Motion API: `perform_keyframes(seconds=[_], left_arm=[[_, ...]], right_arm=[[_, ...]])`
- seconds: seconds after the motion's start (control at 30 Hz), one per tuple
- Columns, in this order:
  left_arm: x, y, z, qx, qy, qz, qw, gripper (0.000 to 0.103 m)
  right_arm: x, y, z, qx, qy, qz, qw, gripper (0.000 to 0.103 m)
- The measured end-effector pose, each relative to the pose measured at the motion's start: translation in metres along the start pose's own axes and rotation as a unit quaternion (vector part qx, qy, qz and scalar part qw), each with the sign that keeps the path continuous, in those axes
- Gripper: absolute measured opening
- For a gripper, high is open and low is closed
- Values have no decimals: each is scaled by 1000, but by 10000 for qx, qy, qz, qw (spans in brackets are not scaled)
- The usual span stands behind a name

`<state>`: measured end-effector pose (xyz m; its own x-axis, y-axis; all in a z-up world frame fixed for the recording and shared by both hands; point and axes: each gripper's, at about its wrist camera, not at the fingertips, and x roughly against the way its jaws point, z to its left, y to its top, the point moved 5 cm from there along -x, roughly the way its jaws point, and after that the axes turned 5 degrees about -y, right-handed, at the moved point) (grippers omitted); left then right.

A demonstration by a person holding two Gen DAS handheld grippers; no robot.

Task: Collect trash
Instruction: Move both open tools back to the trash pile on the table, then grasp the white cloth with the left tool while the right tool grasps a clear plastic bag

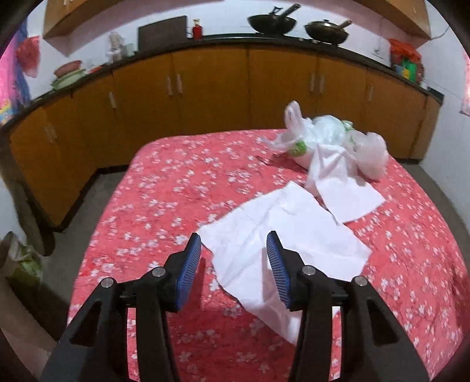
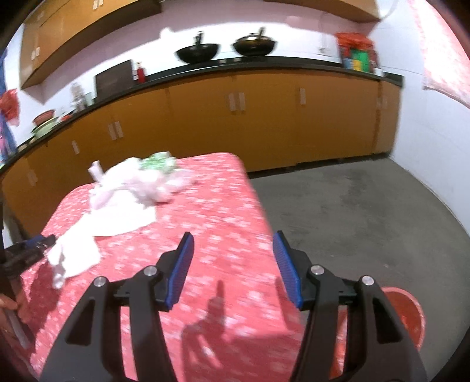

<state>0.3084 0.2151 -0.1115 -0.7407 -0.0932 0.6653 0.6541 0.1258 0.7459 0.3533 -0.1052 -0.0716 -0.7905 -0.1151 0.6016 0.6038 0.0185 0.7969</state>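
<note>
Blue ribbed fingers of our left gripper stand apart, released, nothing pinched between them; a flat white paper sheet lies on the table beneath and beyond the gap, with one finger's pad overlapping it in view. Whether that pad touches the sheet we cannot tell. Our right gripper is likewise spread and empty, its blue pads hovering over the near corner of the table, away from any trash.

We note the table under a red cloth with white blossom print. A second white sheet lies just beyond the first. Behind it sits a heap of translucent white plastic bags, crumpled, with green printing showing through; what the bags hold is not legible to us.

From the right wrist view a round red plastic bucket stands on the grey floor beside the table, partly hidden by the gripper; we cannot see its contents. Two black woks rest on the dark counter above orange cabinets.
</note>
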Motion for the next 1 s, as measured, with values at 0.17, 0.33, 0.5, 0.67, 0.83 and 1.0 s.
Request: perform_keyframes(seconds=[0.17, 0.33, 0.5, 0.67, 0.83, 1.0], left_arm=[[-7, -4, -6, -220, -330, 207, 9990, 47], [-23, -5, -9, -247, -428, 484, 9976, 26], [-32, -9, -7, -120, -689, 746, 9948, 3], [-29, -9, 0, 1, -744, 673, 9950, 1], [-18, -4, 17, 169, -651, 372, 9970, 1], [-6, -1, 29, 300, -652, 182, 9973, 1]], right_arm=[[-21, 10, 52, 264, 246, 33, 9993, 55], [-38, 19, 78, 342, 303, 45, 9989, 55], [-54, 27, 90, 343, 312, 96, 9989, 55], [-73, 32, 99, 305, 374, 246, 9985, 55], [-89, 40, 118, 563, 407, 277, 9972, 55], [-114, 53, 138, 595, 367, 421, 9967, 56]])
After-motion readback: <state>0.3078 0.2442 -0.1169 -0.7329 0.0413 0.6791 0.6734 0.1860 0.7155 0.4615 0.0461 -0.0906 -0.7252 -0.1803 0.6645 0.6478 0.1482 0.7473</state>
